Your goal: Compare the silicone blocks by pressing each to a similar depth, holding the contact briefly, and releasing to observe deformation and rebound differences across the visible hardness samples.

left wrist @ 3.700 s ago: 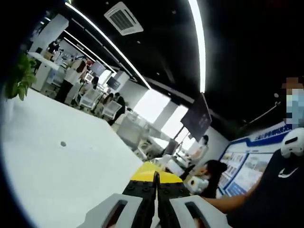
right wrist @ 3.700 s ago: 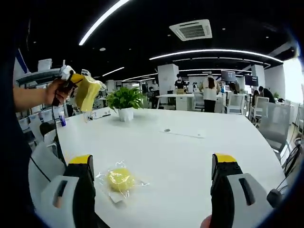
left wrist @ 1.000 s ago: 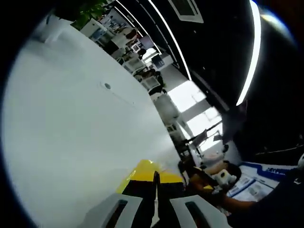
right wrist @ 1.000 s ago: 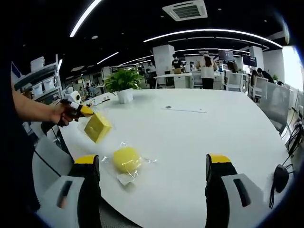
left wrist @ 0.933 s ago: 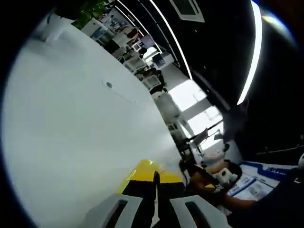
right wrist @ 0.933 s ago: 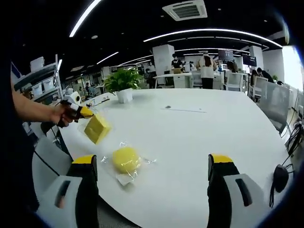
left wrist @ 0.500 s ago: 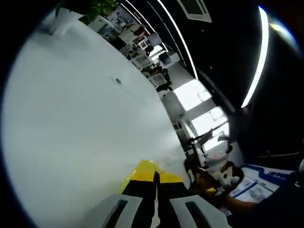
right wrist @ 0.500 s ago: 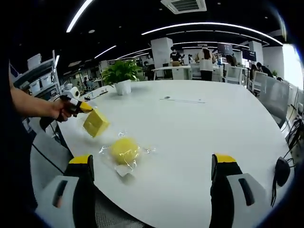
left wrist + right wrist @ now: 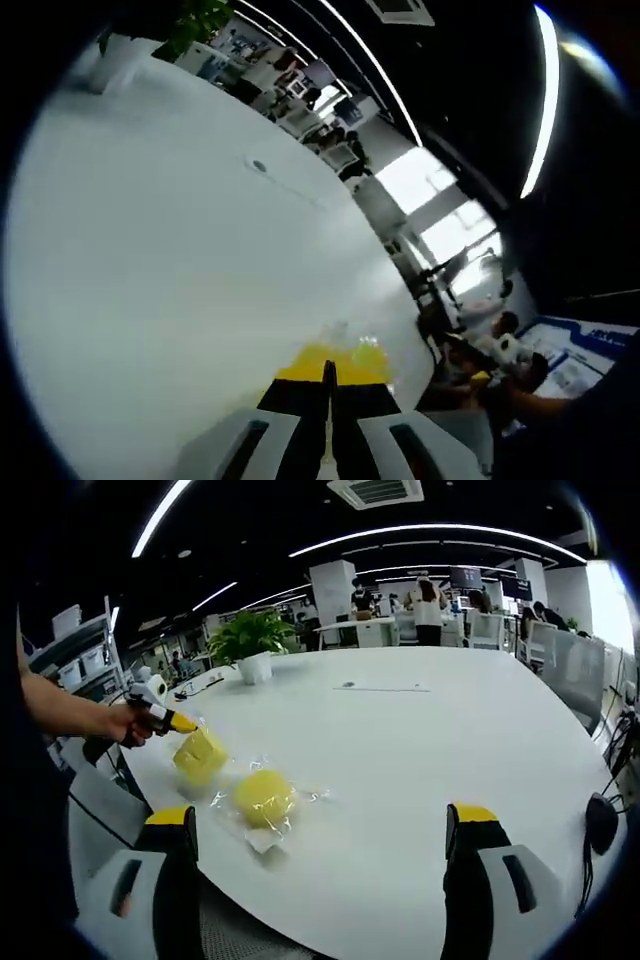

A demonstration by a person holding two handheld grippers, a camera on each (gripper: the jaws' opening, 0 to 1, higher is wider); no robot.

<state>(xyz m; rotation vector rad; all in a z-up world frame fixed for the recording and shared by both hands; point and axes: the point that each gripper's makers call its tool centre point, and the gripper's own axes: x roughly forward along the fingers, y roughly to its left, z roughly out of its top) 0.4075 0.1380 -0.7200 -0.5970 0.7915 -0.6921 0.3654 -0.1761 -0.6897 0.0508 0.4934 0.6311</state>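
A yellow cube block [image 9: 199,757] in clear wrap hangs from my left gripper [image 9: 168,721], which a hand holds at the left of the right gripper view; the cube sits at or just above the white table [image 9: 420,740]. In the left gripper view that gripper's [image 9: 328,376] jaws are shut, with the yellow block [image 9: 340,361] and its crinkled wrap just past the tips. A round yellow block [image 9: 262,797] in a clear bag lies on the table to the right of the cube. My right gripper [image 9: 321,816] stands open, near the table's front edge, with nothing between its jaws.
A potted plant [image 9: 250,641] stands at the back left of the table, with a small round port [image 9: 348,685] farther in. A black object [image 9: 603,825] sits off the table's right edge. People stand at desks behind. Shelves line the left.
My left gripper has brought the yellow cube down from the air to the table, close beside the round block. The right gripper has stayed open, its view barely shifting.
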